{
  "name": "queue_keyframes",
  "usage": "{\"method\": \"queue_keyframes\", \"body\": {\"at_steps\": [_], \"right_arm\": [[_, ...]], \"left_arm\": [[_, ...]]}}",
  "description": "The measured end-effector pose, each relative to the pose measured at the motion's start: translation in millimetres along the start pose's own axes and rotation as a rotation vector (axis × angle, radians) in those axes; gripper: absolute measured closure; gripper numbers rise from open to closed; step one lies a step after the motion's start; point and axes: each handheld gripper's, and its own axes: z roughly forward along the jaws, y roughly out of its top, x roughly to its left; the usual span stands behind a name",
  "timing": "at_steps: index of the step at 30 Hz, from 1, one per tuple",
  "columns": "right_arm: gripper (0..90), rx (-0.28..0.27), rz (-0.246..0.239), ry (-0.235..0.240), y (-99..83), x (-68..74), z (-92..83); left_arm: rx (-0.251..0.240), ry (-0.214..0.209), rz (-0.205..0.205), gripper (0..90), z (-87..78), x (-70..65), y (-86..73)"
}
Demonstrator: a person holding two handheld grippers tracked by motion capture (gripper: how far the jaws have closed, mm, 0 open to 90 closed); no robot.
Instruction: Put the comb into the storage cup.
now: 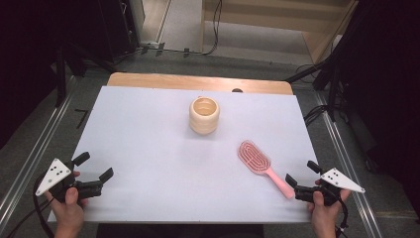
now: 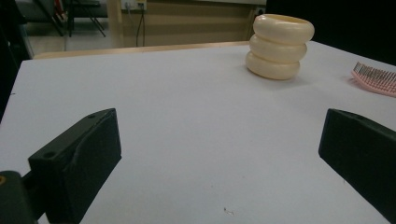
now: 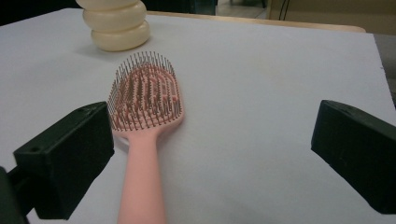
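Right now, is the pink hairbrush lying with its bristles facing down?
No, the pink hairbrush lies on the table with its bristles pointing up.

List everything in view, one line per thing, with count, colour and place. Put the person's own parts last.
hairbrush: one, pink, bristles up, right front of the table, handle toward the right gripper
ribbed cup: one, cream, upright, middle of the table toward the back
table cover: one, white, over the tabletop
wooden table edge: one, light brown, bare strip at the far side
left gripper: one, black, jaws open, front left corner
right gripper: one, black, jaws open, front right, at the brush handle's end
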Motion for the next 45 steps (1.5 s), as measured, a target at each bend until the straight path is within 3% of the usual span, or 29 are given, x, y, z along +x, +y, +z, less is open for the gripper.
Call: {"method": "queue_keyframes", "body": {"at_steps": [6, 15, 27, 36, 45], "right_arm": [[0.0, 0.002, -0.001, 0.019, 4.3, 1.6, -2.1], [0.0, 0.023, -0.05, 0.019, 23.6, 9.1, -8.0], [0.0, 0.132, -0.138, 0.06, 58.7, 26.7, -2.3], [0.0, 0.202, -0.158, 0.073, 74.6, 26.3, 2.4], [0.0, 0.318, -0.172, 0.08, 84.3, 30.3, 14.3]], "left_arm": [[0.001, 0.002, 0.005, 0.0, 0.5, -0.4, -0.3], [-0.002, 0.008, 0.005, 0.0, 0.6, -0.5, -0.9], [0.007, 0.004, 0.017, 0.0, 2.4, -1.6, -0.5], [0.008, 0.004, 0.021, 0.0, 1.9, -1.9, -1.0], [0.007, 0.004, 0.024, 0.0, 1.8, -1.9, -1.0]]}}
